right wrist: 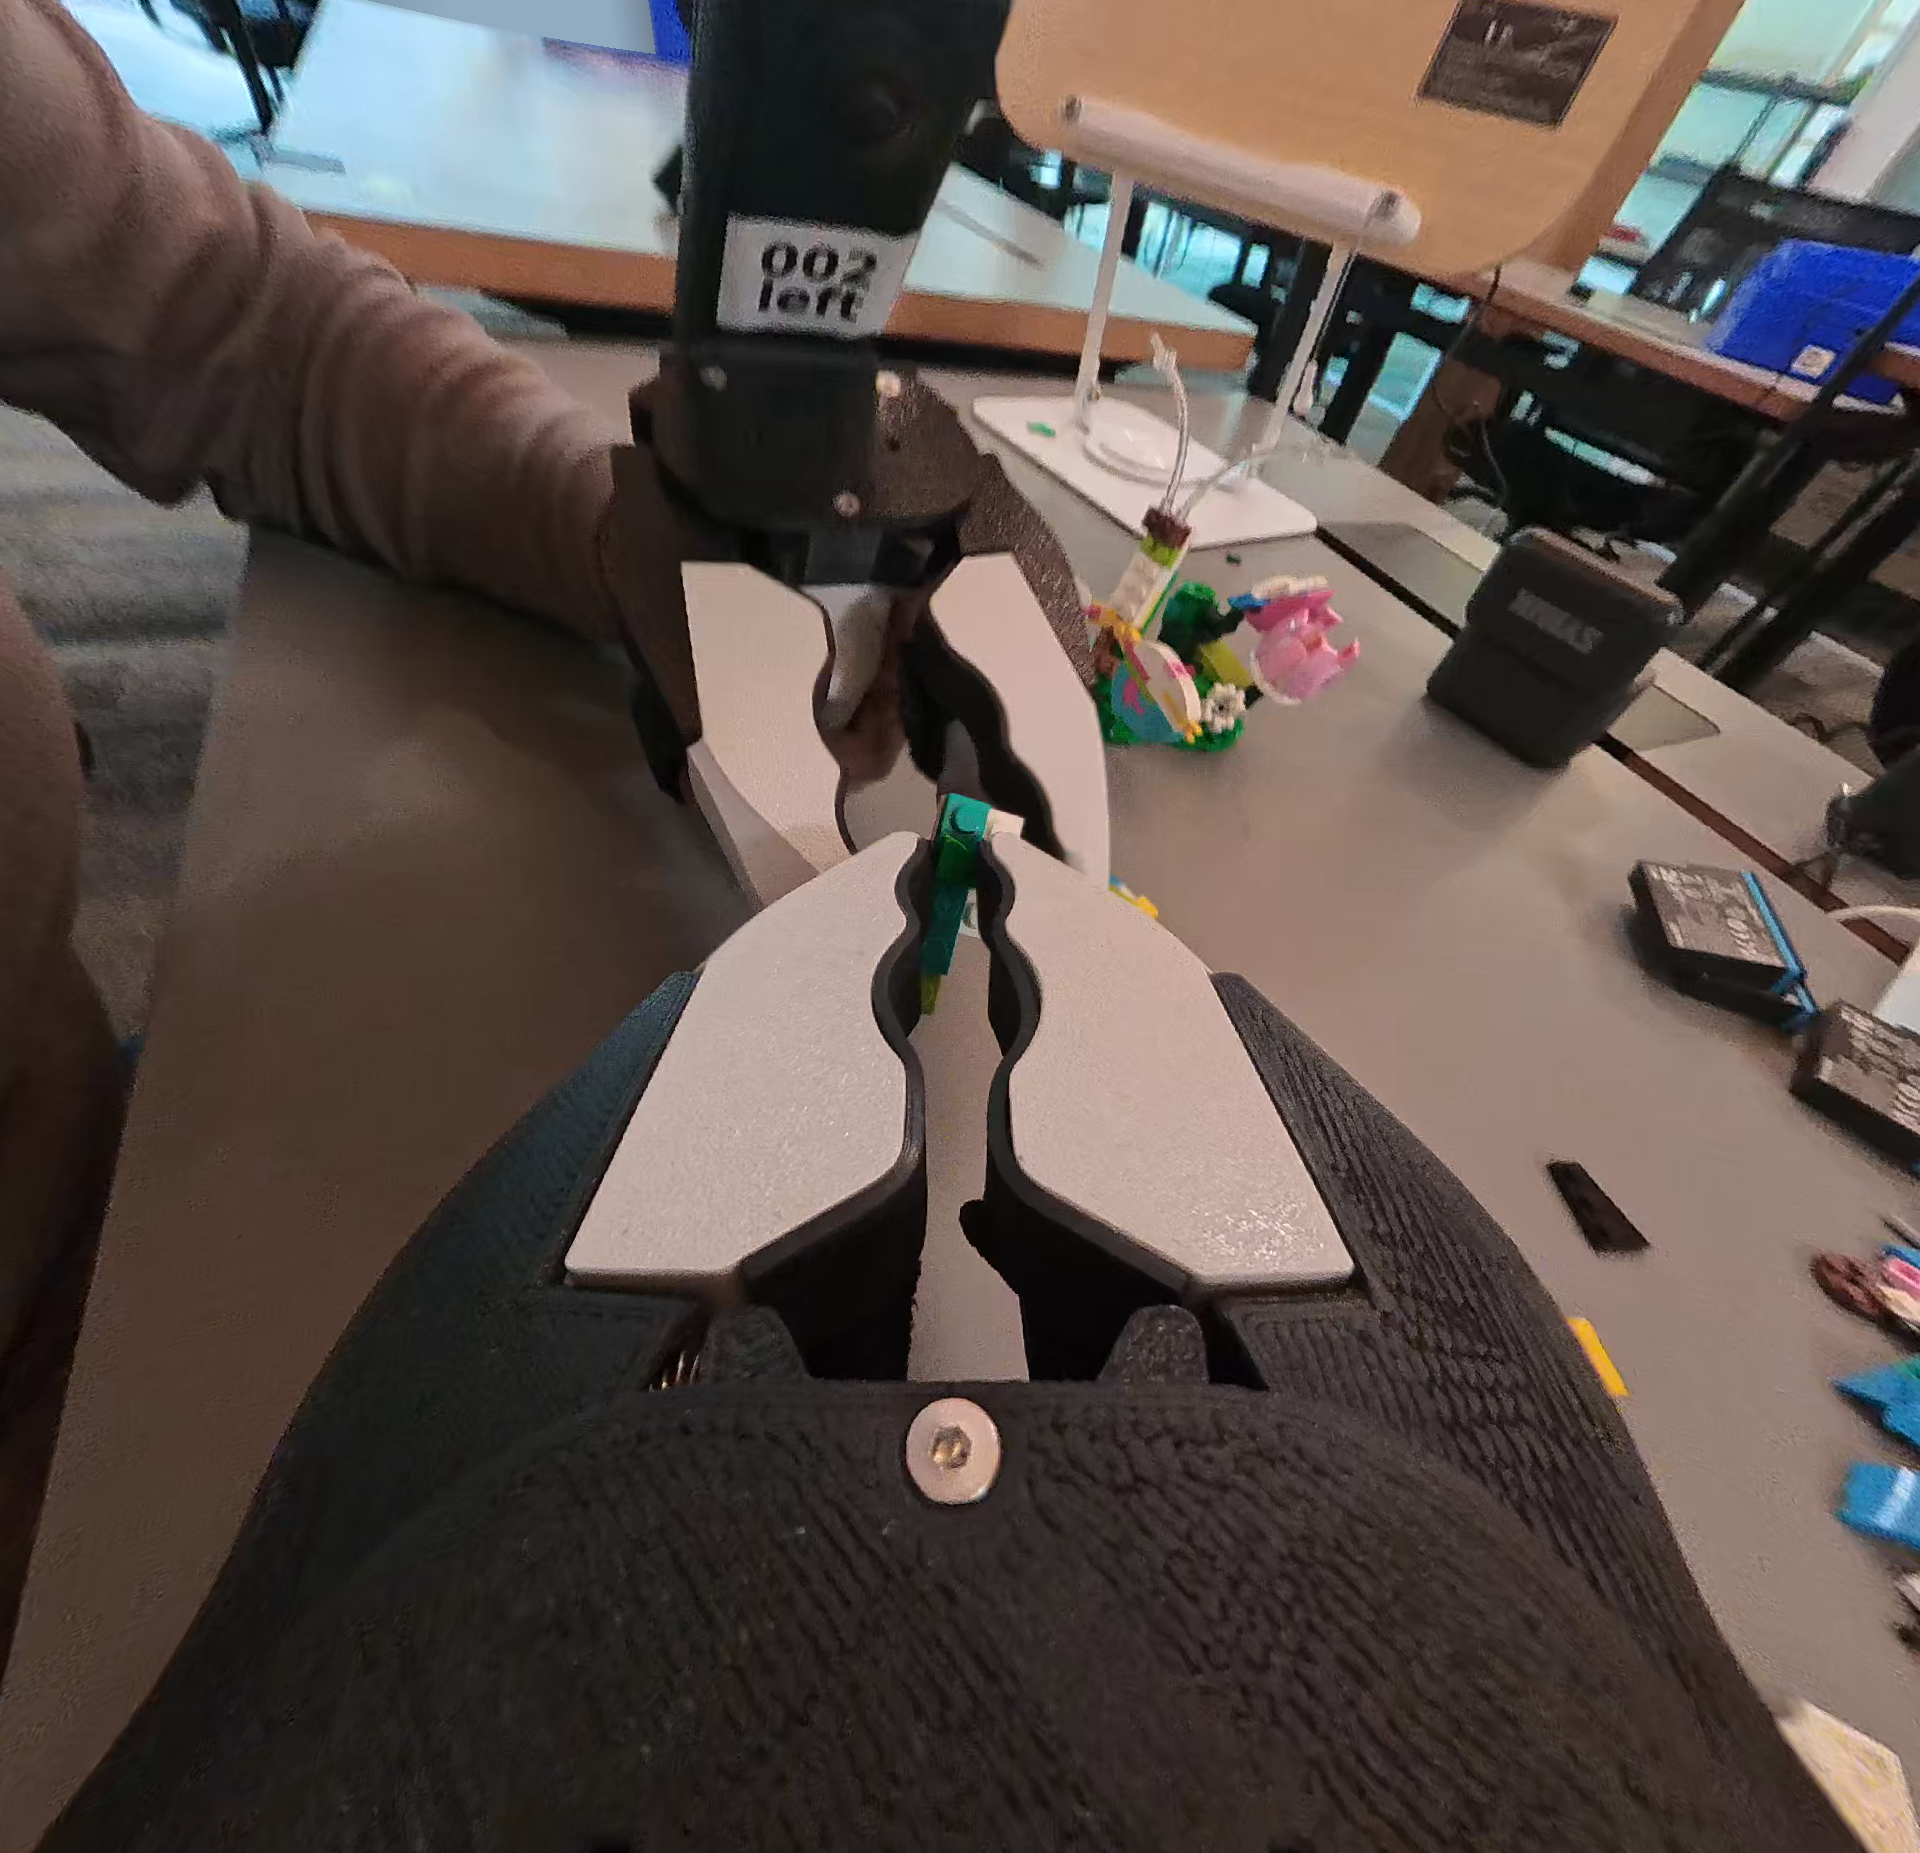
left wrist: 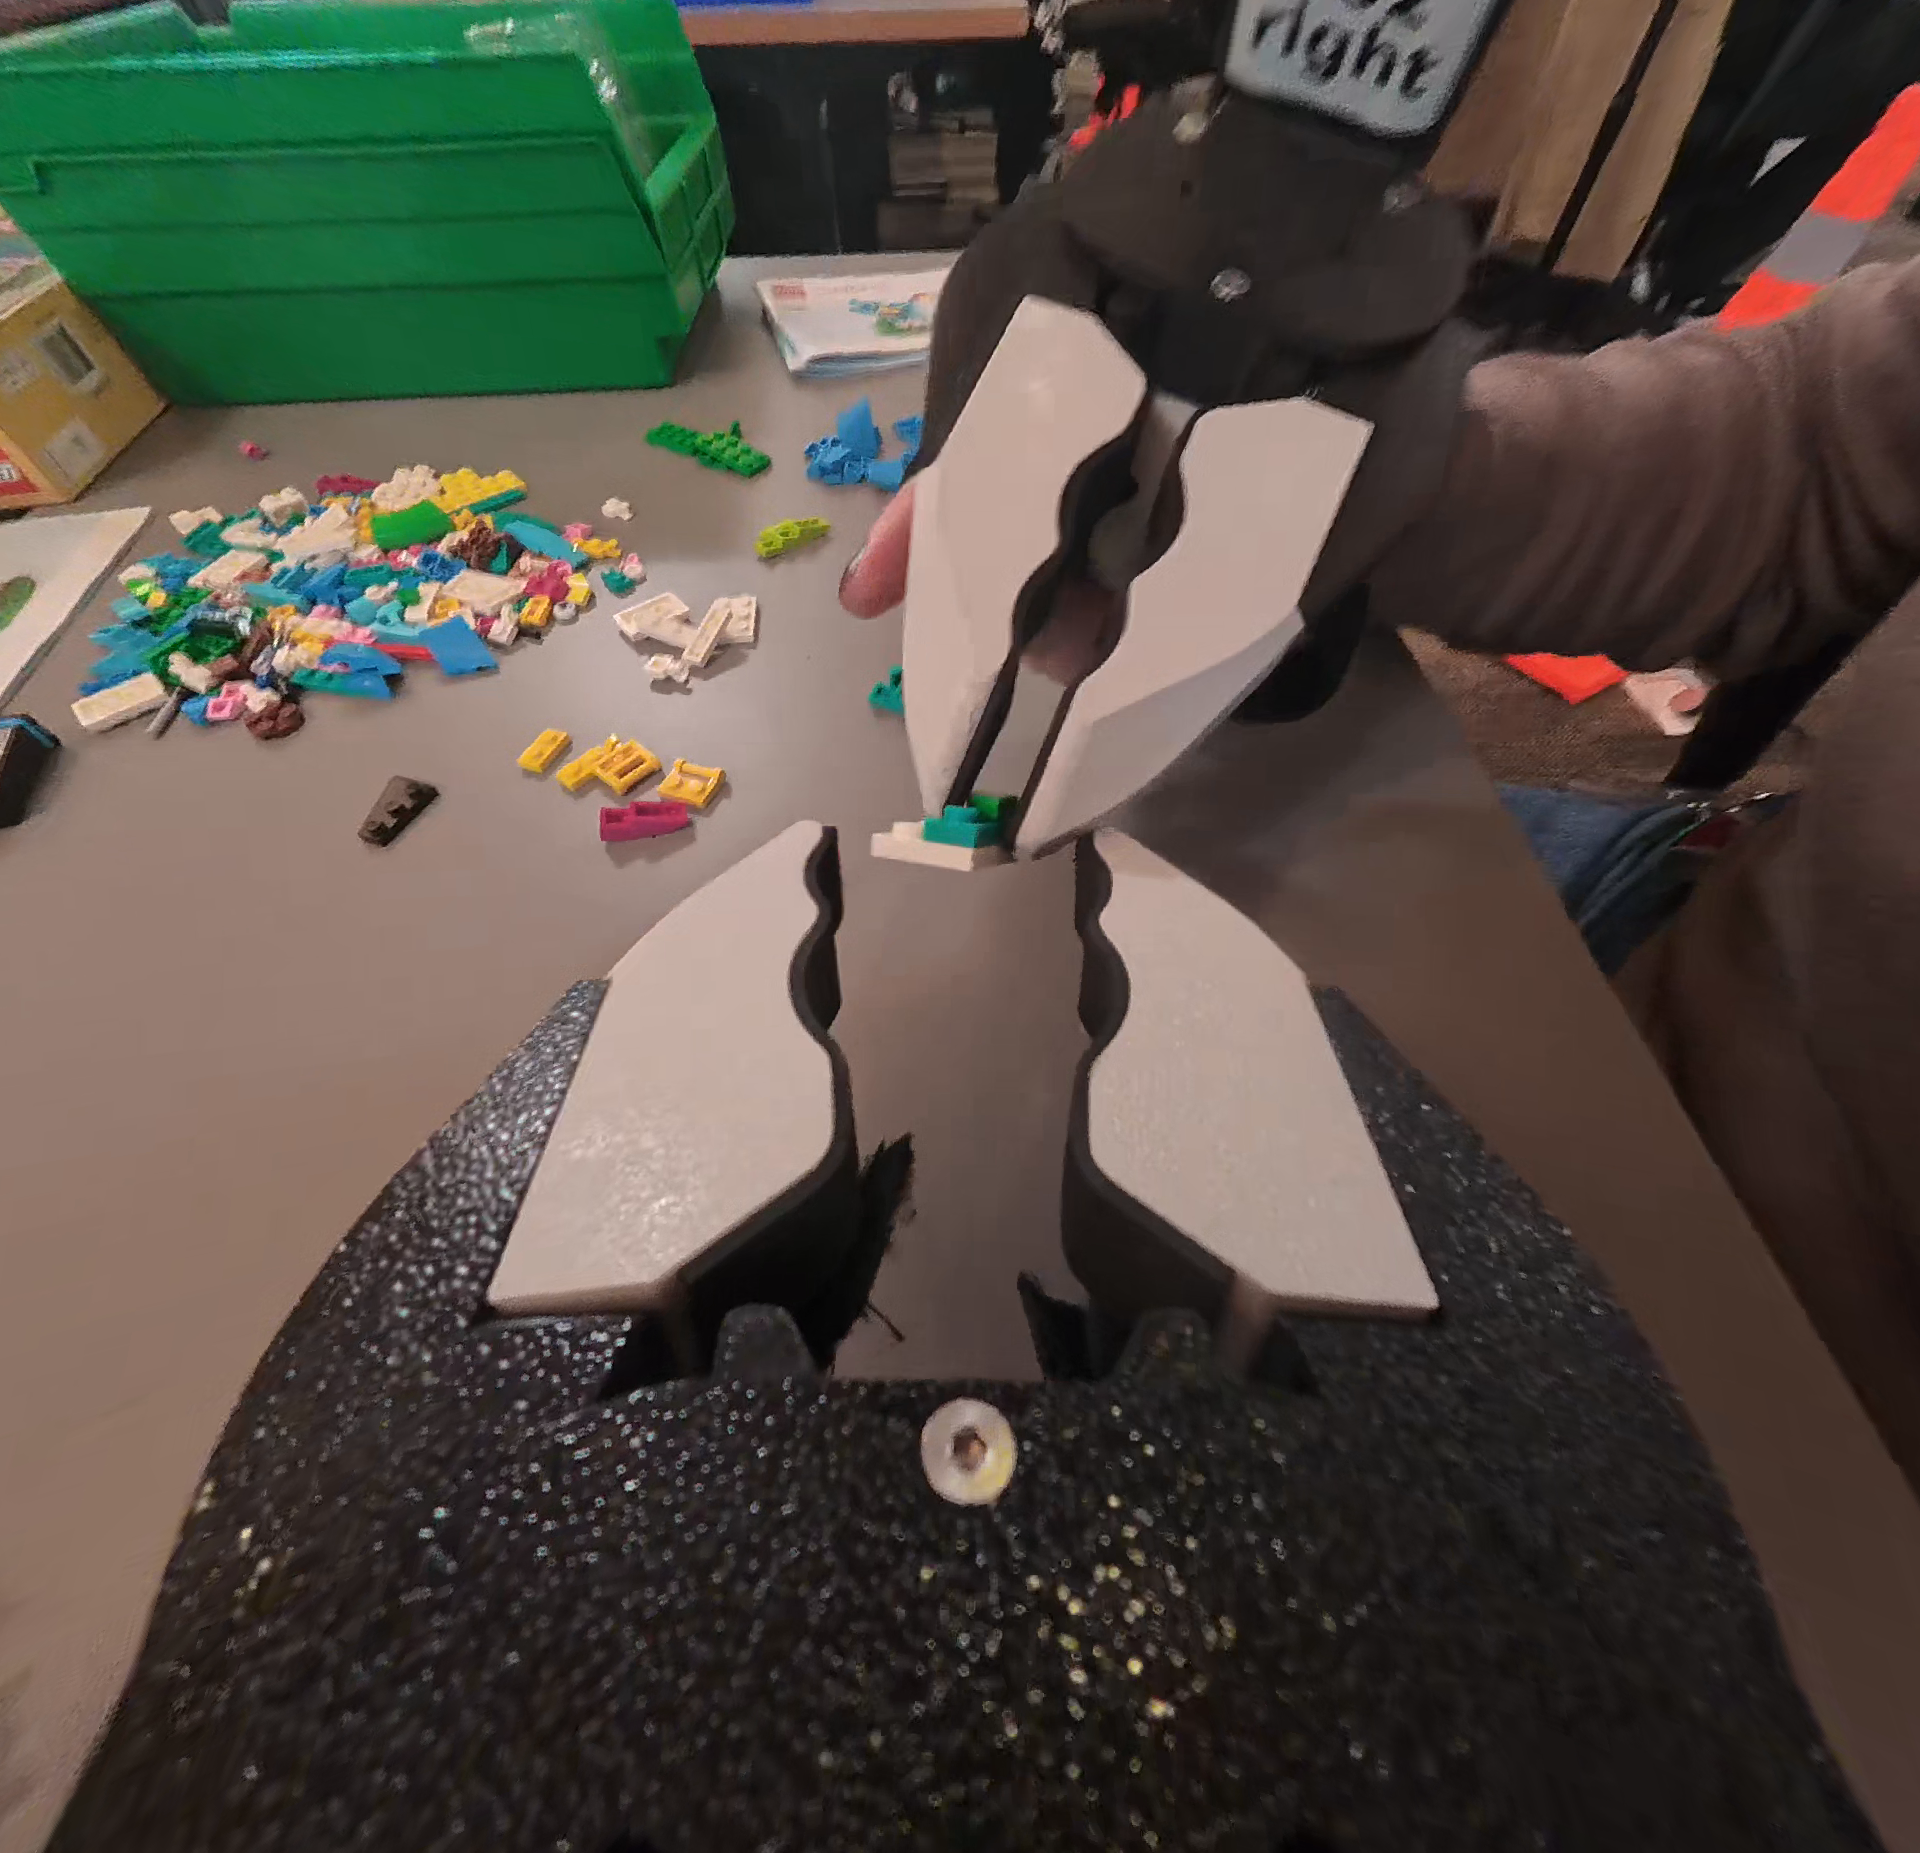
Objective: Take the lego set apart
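Pinching lego piece (left wrist: 951, 827) flat, long axis sideways: right gripper (left wrist: 982, 816) | left gripper (left wrist: 956, 858) agape, empty

Black speckled tongs (left wrist: 956, 847) with grey wavy-edged fingers (left wrist: 707, 1055); brown sleeves (left wrist: 1662, 494).

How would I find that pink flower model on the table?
Start at the white lamp stand far across the grey table. Just in front of its base stands a small built brick model on a green base. Its big pink flower and upright white stem set it apart from the loose flat bricks.
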### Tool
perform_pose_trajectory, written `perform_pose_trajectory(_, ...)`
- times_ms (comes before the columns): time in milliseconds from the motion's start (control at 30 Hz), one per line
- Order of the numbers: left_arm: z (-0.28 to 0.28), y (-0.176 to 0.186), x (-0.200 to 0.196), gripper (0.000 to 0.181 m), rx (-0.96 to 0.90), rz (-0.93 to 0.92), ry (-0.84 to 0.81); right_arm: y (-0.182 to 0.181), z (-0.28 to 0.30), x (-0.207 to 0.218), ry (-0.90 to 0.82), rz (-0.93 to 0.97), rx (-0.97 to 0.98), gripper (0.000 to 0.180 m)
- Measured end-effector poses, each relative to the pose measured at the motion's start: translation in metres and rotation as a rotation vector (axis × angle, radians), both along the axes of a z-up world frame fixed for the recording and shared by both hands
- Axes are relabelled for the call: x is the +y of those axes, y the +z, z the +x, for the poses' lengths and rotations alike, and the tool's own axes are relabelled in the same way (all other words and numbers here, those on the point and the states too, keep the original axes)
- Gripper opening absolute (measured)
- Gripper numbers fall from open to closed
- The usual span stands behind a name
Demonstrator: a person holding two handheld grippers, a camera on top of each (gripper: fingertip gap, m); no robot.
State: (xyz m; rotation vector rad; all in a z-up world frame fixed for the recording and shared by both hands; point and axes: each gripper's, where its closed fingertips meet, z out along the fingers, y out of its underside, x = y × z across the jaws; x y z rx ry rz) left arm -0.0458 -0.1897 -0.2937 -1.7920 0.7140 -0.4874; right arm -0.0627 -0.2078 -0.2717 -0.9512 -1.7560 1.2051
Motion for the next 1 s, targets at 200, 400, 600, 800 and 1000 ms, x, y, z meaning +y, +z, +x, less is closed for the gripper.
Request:
perform_pose_trajectory(200, 0.003, 0.026, -0.007, 0.027, -0.111, 0.137, -0.044, 0.024, 0.000, -0.008, 0.054, -0.146, 0.122, 0.006)
perform_pose_trajectory(400, 0.005, 0.039, -0.019, 0.037, -0.275, 0.126, -0.158, 0.032, 0.004, -0.013, 0.090, -0.111, 0.196, 0.006)
perform_pose_trajectory(600, -0.007, 0.044, -0.015, 0.040, -0.463, -0.037, -0.169, 0.019, 0.007, -0.004, 0.008, 0.272, 0.232, 0.006)
perform_pose_trajectory(800, -0.005, 0.024, -0.012, 0.013, -0.520, -0.242, -0.170, -0.002, 0.006, -0.003, -0.023, 0.766, 0.184, 0.006)
perform_pose_trajectory(1000, -0.004, 0.013, -0.016, 0.004, -0.397, -0.258, -0.192, -0.007, 0.010, -0.009, 0.031, 0.590, 0.135, 0.005)
